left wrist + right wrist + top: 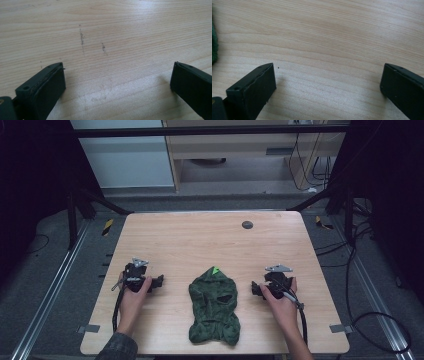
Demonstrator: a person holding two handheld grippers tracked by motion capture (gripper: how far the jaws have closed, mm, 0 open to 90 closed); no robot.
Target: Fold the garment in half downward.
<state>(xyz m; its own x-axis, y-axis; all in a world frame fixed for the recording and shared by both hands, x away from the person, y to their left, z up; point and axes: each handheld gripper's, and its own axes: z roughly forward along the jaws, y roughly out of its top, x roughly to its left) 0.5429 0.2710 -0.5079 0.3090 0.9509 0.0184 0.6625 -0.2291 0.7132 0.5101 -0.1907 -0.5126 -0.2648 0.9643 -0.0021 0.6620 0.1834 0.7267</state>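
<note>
Garment [214, 306], green and crumpled, lies mid-surface [200, 240] between both grippers. Left gripper [159, 281] and right gripper [254, 289] rest beside it, fingers wide apart, empty. Best approach: come in low, pinch opposite edges evenly.

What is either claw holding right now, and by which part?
Nothing. Both the left claw and right claw are open over bare table, either side of the green cloth.
</note>
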